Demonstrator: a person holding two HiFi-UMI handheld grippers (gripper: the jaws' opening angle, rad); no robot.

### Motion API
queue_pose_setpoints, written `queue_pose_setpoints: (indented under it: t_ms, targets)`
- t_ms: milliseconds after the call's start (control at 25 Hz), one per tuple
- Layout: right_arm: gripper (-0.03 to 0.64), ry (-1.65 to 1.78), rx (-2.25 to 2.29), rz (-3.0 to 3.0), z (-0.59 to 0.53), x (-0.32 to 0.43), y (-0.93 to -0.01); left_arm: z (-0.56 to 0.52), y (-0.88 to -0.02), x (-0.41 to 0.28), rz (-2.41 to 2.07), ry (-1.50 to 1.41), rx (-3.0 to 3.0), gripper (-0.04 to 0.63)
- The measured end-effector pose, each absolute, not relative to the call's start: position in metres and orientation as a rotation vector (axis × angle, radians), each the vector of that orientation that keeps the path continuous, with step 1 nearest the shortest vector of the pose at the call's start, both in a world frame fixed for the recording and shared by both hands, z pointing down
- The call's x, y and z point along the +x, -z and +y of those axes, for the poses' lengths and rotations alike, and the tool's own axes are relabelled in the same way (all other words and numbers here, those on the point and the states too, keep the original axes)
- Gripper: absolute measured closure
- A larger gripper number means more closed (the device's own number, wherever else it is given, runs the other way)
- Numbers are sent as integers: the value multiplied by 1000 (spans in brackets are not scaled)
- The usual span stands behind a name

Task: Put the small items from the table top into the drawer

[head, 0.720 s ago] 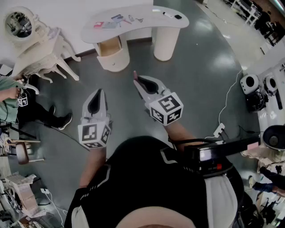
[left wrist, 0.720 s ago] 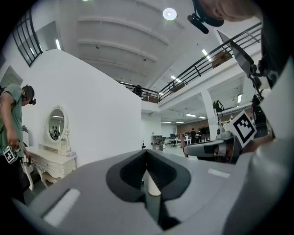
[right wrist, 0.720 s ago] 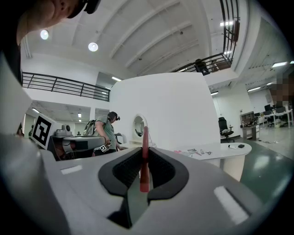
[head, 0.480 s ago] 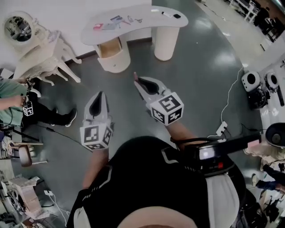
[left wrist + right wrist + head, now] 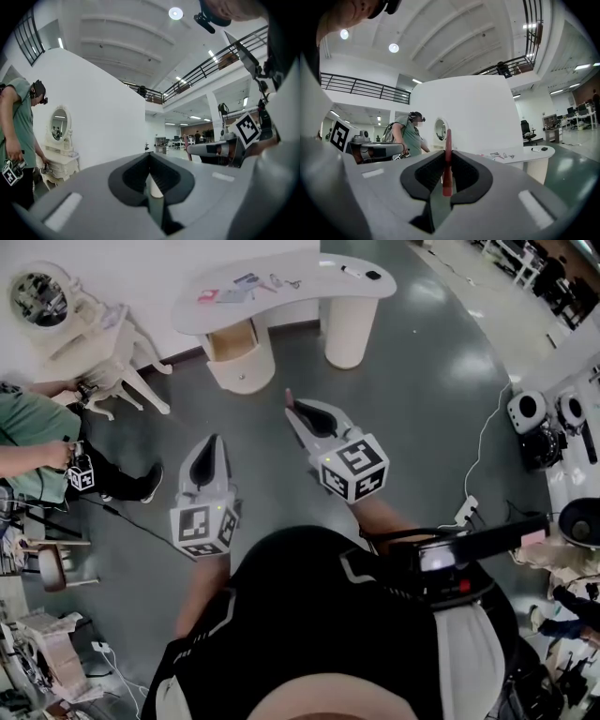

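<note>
Clamped in the right gripper: a thin red stick, standing up along the slit, tip poking out past the jaws. Probably pinched low and kept upright so as not to slip out. Pointed toward the table, right of centre in the right gripper view.

Beside it, at lower left of centre in the head view, the left gripper, jaws closed together. A pale sliver in the slit; impossible to say whether a held thing or a part of the jaw. Kept low and forward, seemingly idle.

Farther out, at the top of the head view, the small items scattered on the table top, two more near its right end. Under the left part of the table, the drawer, standing open, contents not visible from here. Well apart from both grippers, so no placing possible yet, only an approach.

Between grippers and table only grey floor, nothing in the way. At the left edge another person in green beside a white dressing table, off the path. At the right a cable on the floor, also off the path.
</note>
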State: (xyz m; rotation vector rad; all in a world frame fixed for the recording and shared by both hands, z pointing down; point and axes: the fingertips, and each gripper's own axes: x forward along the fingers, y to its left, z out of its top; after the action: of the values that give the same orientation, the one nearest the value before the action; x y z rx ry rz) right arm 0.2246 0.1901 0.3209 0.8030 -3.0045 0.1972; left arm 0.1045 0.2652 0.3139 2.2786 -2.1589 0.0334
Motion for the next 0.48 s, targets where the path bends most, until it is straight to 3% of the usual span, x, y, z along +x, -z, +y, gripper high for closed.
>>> queue_pose_setpoints:
  t_ms: [480]
  targets:
    - [569,-214,819,-2982,204,198,-323,279,-313,84,-2116,-4,2327,595]
